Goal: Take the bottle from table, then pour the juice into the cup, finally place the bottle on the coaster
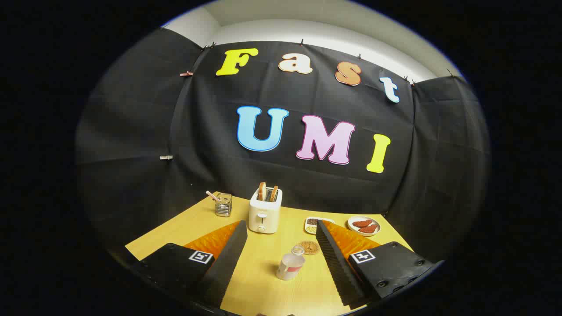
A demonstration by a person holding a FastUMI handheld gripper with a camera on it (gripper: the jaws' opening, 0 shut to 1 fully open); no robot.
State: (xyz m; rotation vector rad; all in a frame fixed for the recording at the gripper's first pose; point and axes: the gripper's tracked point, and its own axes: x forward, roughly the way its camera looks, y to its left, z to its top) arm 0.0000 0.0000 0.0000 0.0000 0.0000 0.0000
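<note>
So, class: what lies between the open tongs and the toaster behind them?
In the gripper view, the bottle stands between the open tongs, with the coaster just beyond it; past that, bare table runs to the toaster.

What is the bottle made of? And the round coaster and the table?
The bottle, between the open gripper fingers, looks like cloudy see-through plastic, since pale liquid shows through it. The coaster just beyond it looks like brown wood or cork, though it is too small to be sure. The table looks like smooth yellow wood with faint grain.

Smooth wood-grain table, seemingly matt
</note>
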